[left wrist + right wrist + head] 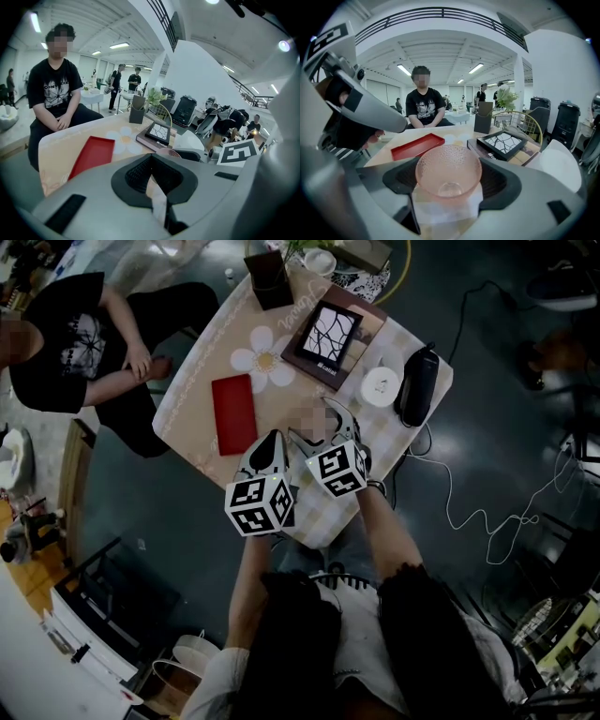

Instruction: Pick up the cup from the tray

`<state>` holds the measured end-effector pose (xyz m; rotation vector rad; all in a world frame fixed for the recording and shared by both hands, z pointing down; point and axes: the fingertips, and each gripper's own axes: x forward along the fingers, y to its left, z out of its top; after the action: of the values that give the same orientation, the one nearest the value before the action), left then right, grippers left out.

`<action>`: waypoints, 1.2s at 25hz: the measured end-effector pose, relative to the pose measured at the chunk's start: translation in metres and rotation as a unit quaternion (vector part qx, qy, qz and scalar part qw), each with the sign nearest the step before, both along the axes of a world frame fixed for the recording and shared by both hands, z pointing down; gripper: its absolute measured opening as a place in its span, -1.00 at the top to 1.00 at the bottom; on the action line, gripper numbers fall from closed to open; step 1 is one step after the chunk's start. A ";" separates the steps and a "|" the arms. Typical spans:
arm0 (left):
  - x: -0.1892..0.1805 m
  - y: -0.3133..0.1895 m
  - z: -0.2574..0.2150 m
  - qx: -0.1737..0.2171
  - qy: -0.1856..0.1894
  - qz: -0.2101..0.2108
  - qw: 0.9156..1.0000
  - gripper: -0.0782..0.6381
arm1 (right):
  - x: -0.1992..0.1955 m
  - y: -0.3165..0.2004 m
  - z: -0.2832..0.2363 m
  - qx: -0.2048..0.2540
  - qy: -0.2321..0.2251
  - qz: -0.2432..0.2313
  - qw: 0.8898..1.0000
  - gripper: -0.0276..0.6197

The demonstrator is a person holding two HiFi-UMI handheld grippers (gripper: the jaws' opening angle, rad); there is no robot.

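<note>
**Cup off tray and in right-hand grip; lift stage judged all but complete**

Finding 1. The right gripper (330,423) is clamped on the cup (449,169), a pink, dimpled glass bowl. The right gripper view shows one dark pad on each side of the cup wall, with the mouth facing away from the camera.

Finding 2. The cup sits over the near edge of the worktop (202,381), well apart from the red tray (233,413). The tray lies toward the left side of the worktop, and nothing can be seen in it.

Finding 3. The left gripper (270,442) hangs just beside the right one at the same near edge. Its jaws are drawn together at the tips, with only cloth showing behind them and nothing between them.

Finding 4. A book (333,334) lies toward the far right corner. A seated person (84,343) is beyond the left edge, hands in lap and clear of the work.

Assessment. The pick-up appears to be in its closing stage, with the cup grasped and clear of the tray. No view settles whether its base is free of the cloth.

Requirement for the next move. Hold steady pressure on the rounded, textured glass, which could slip or tip. Carry it level, and keep the idle left gripper from knocking it.
</note>
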<state>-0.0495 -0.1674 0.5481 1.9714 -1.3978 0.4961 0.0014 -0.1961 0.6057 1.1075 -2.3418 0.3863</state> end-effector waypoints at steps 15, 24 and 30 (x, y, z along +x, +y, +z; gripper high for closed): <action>-0.011 0.005 0.004 -0.004 0.002 -0.005 1.000 0.76 | -0.004 -0.004 -0.012 0.020 -0.012 -0.011 1.000 -0.29; -0.021 0.004 -0.019 0.022 0.007 -0.016 1.000 0.76 | 0.002 -0.012 -0.070 0.042 -0.050 -0.003 0.998 -0.29; -0.017 0.007 -0.045 0.052 0.017 -0.015 0.998 0.76 | 0.014 -0.002 -0.105 0.044 -0.077 0.011 0.996 -0.29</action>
<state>-0.0662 -0.1600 0.5032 2.0280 -1.4562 0.3799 0.0154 -0.1978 0.5010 1.1826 -2.5041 0.3923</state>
